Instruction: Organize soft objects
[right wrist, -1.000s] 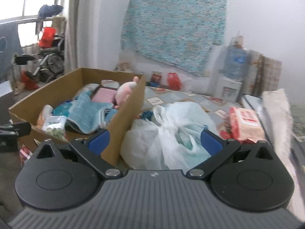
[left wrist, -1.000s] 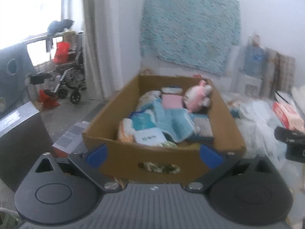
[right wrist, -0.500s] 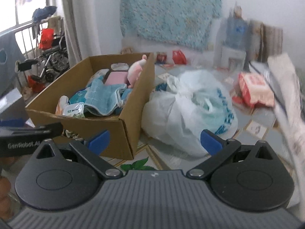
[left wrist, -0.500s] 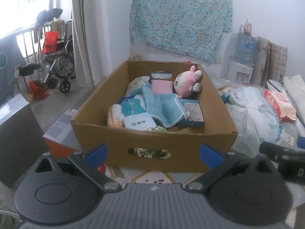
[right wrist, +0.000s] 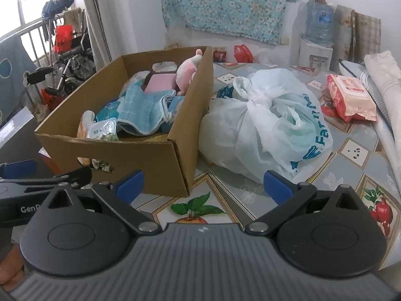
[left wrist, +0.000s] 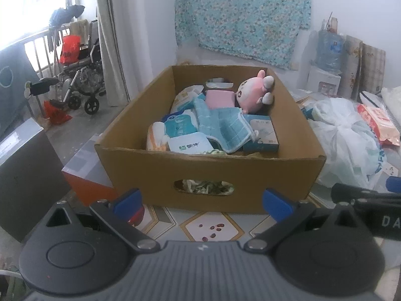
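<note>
Right now both grippers hang in front of a cardboard box (left wrist: 210, 173) that sits on a patterned floor mat (right wrist: 356, 155). The left gripper (left wrist: 201, 200) faces the box's near wall squarely, its blue-tipped fingers (left wrist: 125, 200) spread wide with nothing between them, short of the cardboard. The right gripper (right wrist: 204, 183) is just as wide apart and empty, aimed at the box's near right corner and at a knotted white bag (right wrist: 265, 130) that lies against the box's right wall. Inside the box the soft things are piled together: a pink plush (left wrist: 253, 91) leans in the far right corner, a pink pad (left wrist: 219, 99) lies just beside it toward the far wall, a blue checked cloth (left wrist: 224, 125) drapes over the middle, and tissue packs (left wrist: 189, 146) crowd the near left part, with a flat carton (left wrist: 263, 134) along the right side. Crumpled greenish fabric (left wrist: 204, 186) shows through the handle hole in the near wall. Beyond the bag, near the mat's right edge, a red wipes pack (right wrist: 349, 96) lies beside a rolled white blanket (right wrist: 386, 82). A floral sheet (left wrist: 240, 12) hangs on the back wall, a water dispenser (right wrist: 317, 37) stands at the mat's far right corner, and a wheelchair (left wrist: 82, 75) is parked by the window to the left. An orange-sided box (left wrist: 85, 173) touches the cardboard box's near left corner.
</note>
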A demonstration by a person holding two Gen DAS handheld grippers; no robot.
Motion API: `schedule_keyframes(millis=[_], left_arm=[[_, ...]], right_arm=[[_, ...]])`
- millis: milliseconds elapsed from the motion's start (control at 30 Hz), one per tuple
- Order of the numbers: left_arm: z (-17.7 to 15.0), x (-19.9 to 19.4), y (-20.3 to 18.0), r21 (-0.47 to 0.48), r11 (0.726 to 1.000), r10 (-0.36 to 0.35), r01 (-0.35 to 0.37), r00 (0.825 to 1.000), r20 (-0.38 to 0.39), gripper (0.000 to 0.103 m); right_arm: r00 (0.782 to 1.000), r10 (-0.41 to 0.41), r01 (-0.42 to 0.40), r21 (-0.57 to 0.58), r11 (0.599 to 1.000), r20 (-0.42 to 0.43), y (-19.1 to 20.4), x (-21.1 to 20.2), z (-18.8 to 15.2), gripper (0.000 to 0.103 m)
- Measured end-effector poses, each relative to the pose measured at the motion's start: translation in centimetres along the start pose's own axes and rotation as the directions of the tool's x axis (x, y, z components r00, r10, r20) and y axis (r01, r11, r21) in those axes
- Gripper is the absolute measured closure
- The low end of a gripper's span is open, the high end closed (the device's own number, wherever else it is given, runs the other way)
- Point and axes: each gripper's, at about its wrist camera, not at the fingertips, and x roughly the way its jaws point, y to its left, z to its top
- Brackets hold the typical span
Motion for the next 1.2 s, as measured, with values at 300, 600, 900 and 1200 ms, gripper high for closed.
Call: schedule_keyframes(millis=[300,600,900,1200], left_arm=[[0.0,0.3,0.2,-0.009,1.000,0.009,-0.009,1.000,-0.009,0.000],[0.1,0.6,0.5,-0.019,1.000,0.017,-0.017,1.000,-0.019,0.000],[0.2,1.1,0.6,-0.024,0.999,0.023,-0.024,0.999,-0.045,0.000],[0.3,1.8,0.5,-0.025,0.999,0.022,-0.024,0.998,-0.062,0.000]], right_arm=[[0.999,-0.020,0.019,-0.013,1.000,-0.029,0.1,1.1,0.0,0.001],[0.999,-0.025,0.024,-0.031,0.999,-0.026,0.4,1.5,0.2,0.001],[0.999,-0.025,0.024,-0.045,0.999,-0.039,0.8,2.2,0.4,0.001],[0.998,-0.027,0.025,-0.048,0.999,-0.053,0.8,2.9,0.7,0.001]])
